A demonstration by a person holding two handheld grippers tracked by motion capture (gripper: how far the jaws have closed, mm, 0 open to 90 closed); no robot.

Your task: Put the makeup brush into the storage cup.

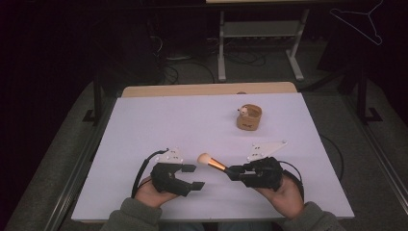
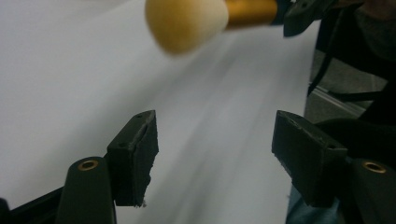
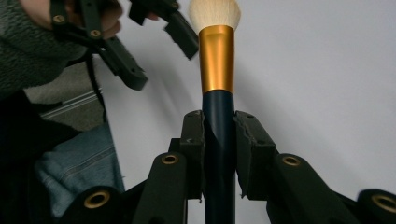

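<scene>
Overhead: a pale worktop in a dark room, a brush held over it

Seen from the high view, a white worktop (image 1: pixel 159 125) takes up the middle of the frame, with a strip of light wood along its far edge. Around it the room is dim. Grey carpet lies on both sides, and cables trail across the floor at the top centre beneath a pale metal frame (image 1: pixel 260 36). A wire coat hanger (image 1: pixel 362 21) hangs at the upper right.

Right of centre on the worktop stands a small tan round container (image 1: pixel 249 117); what sits in it is too small to tell.

Near the bottom edge, two hands in grey-green sleeves come in. The left tongs (image 1: pixel 193 176) are spread apart with nothing between them, and hang above the bare white surface at lower centre-left. The right tongs (image 1: pixel 232 172), at lower centre-right, are clamped on the dark handle of a makeup brush (image 1: pixel 211 162). Its gold ferrule and cream bristle head point toward the left tongs, close beside them.
</scene>
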